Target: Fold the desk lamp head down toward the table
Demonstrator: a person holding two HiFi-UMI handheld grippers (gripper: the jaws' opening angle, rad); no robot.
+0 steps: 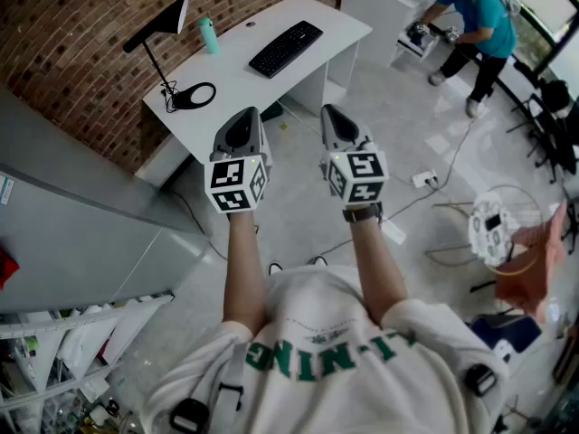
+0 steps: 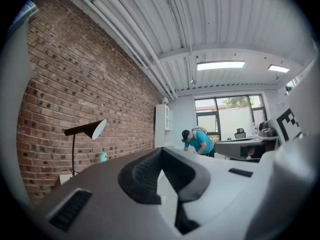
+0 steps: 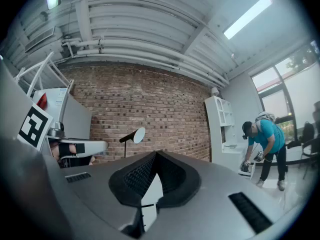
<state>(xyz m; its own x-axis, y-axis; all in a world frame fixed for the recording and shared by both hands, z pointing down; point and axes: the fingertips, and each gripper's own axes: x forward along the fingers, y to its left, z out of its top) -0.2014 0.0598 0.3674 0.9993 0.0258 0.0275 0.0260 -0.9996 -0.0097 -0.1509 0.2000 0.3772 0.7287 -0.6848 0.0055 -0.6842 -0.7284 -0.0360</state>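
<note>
A black desk lamp stands on the left end of the white desk point(image 1: 237, 84). Its cone head point(image 1: 170, 20) is raised on a thin stem over a ring base point(image 1: 194, 96). The lamp point(image 2: 86, 129) shows far left in the left gripper view and the lamp point(image 3: 131, 135) shows mid-distance in the right gripper view. My left gripper point(image 1: 245, 121) and right gripper point(image 1: 333, 117) are held side by side over the floor, short of the desk. Both point level at it. Each has its jaws together with nothing between them, as seen at the left gripper point(image 2: 161, 154) and right gripper point(image 3: 156, 156).
A black keyboard point(image 1: 285, 48) and a teal bottle point(image 1: 209, 34) lie on the desk. A brick wall backs it. A grey cabinet point(image 1: 72, 242) stands at the left. Cables and a power strip point(image 1: 423, 179) lie on the floor. Another person point(image 1: 475, 21) bends over at the far right.
</note>
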